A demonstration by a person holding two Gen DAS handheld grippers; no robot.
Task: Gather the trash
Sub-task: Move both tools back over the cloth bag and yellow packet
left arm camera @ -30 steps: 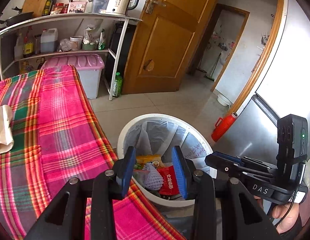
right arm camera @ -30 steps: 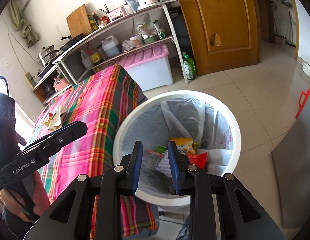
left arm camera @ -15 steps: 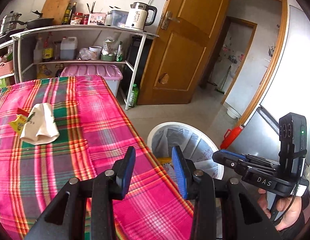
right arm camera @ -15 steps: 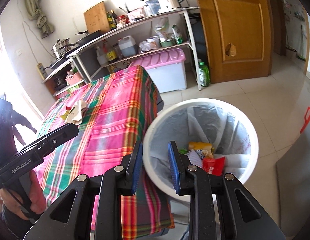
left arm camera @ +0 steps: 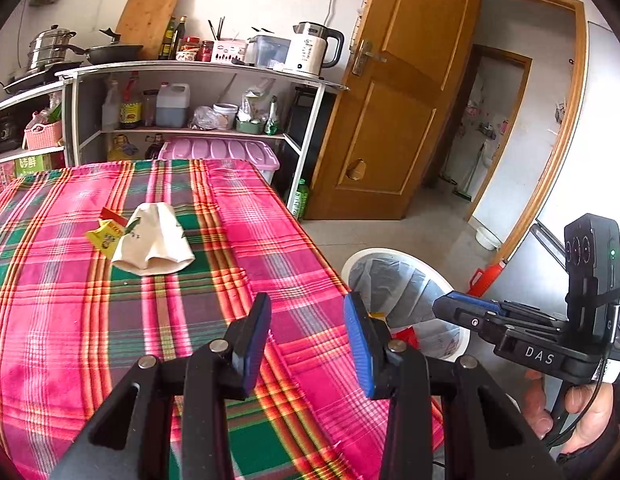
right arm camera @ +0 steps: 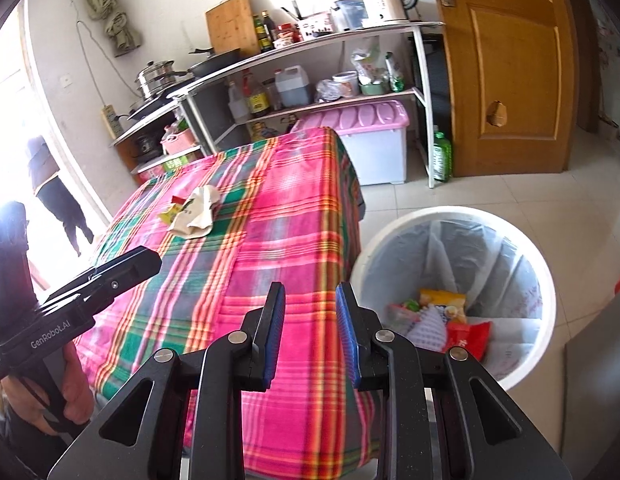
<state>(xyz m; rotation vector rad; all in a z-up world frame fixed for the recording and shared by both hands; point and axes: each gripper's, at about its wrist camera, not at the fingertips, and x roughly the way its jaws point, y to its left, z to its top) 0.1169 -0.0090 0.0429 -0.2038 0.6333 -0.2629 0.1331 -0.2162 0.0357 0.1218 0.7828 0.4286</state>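
Note:
A cream paper bag (left arm camera: 154, 240) and a yellow-red wrapper (left arm camera: 106, 232) lie together on the plaid tablecloth (left arm camera: 70, 320), far ahead of both grippers; they also show in the right wrist view, the bag (right arm camera: 196, 216) and the wrapper (right arm camera: 172, 211). A white bin (right arm camera: 541, 280) with a grey liner stands on the floor by the table's right edge and holds several wrappers (right arm camera: 441, 312). My left gripper (left arm camera: 308, 334) is open and empty above the table's near right part. My right gripper (right arm camera: 310, 332) is open and empty over the table edge, left of the bin.
A metal shelf rack (left arm camera: 190, 68) with a kettle, pots and bottles stands behind the table. A pink-lidded storage box (right arm camera: 361, 120) and a green bottle (right arm camera: 441, 156) sit by it. A wooden door (left arm camera: 389, 120) is at the right. A person (right arm camera: 54, 192) stands at the left doorway.
Both grippers have swung left and back from above the bin toward the table. The paper bag and wrapper have come into view. Both stay open and empty.

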